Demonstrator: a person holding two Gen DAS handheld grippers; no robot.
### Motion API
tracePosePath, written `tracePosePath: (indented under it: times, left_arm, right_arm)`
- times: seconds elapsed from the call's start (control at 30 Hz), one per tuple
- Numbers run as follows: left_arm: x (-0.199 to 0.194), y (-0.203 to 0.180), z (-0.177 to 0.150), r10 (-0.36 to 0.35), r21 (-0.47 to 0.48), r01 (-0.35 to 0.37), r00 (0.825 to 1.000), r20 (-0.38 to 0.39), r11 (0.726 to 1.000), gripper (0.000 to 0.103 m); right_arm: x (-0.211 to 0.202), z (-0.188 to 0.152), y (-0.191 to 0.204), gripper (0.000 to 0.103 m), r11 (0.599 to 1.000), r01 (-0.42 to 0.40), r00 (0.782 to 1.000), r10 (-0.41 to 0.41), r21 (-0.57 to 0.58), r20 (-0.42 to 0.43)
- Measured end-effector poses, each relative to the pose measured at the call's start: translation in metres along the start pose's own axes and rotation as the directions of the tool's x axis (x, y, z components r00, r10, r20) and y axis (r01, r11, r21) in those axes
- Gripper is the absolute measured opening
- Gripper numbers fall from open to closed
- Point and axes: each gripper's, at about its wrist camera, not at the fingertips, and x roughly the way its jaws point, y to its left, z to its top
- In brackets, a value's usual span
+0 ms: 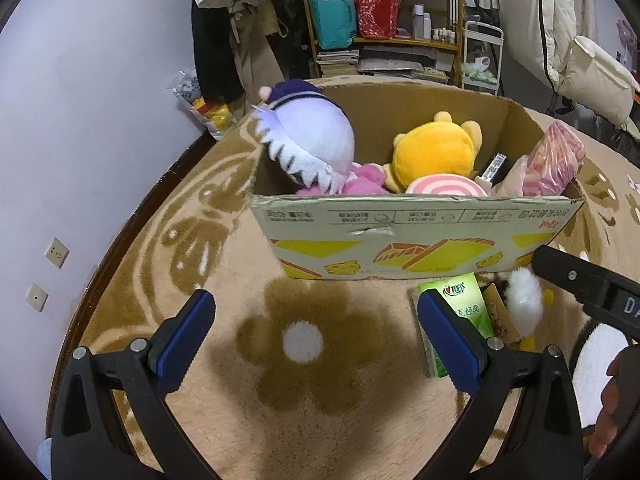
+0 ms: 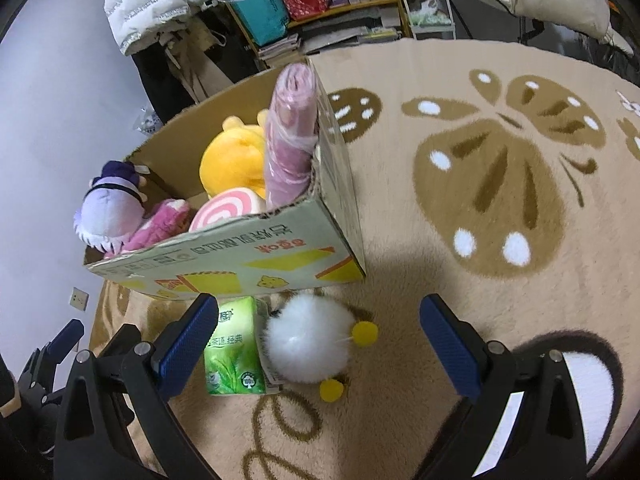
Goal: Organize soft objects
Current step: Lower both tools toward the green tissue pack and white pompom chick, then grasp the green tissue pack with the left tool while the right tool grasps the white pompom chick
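Note:
A cardboard box (image 1: 416, 236) (image 2: 248, 256) stands on the rug and holds a purple-hatted plush (image 1: 308, 136) (image 2: 110, 212), a yellow plush (image 1: 434, 152) (image 2: 234, 160), a pink swirl cushion (image 1: 446, 186) (image 2: 228, 210) and a wrapped pink roll (image 1: 554, 160) (image 2: 290, 136). In front of the box lie a white fluffy plush with yellow feet (image 2: 306, 342) (image 1: 522, 300) and a green tissue pack (image 2: 232, 346) (image 1: 470, 304). My left gripper (image 1: 316, 340) is open and empty over the rug. My right gripper (image 2: 320, 344) is open, its jaws either side of the white plush and apart from it.
The tan rug (image 2: 492, 184) with brown butterfly and flower patterns covers the floor. A white wall (image 1: 80, 120) with sockets is at the left. Shelves (image 1: 384, 16), hanging coats and a white cart stand behind the box.

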Motion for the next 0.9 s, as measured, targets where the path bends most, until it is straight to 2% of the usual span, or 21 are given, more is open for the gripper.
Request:
tracePosePath:
  times: [0.5,0.8,0.9]
  left_arm:
    - [0.024,-0.021,0.0,-0.061,0.043,0.063,0.997,-0.047,0.997,0.101]
    - [0.032,-0.039,-0.005,-0.103,0.093,0.109,0.992,-0.07,0.99,0.101]
    - [0.034,-0.046,-0.007,-0.123,0.105,0.131,0.989,-0.082,0.986,0.101]
  right_arm:
    - [0.037,-0.002,-0.025,0.103,0.99,-0.012,0.993,0.029,0.14,-0.117]
    - [0.044,-0.006,-0.022,0.103,0.99,-0.01,0.988,0.031,0.137,-0.148]
    - [0.045,-0.006,-0.019,0.099,0.992,-0.006,0.986,0.027,0.128,-0.162]
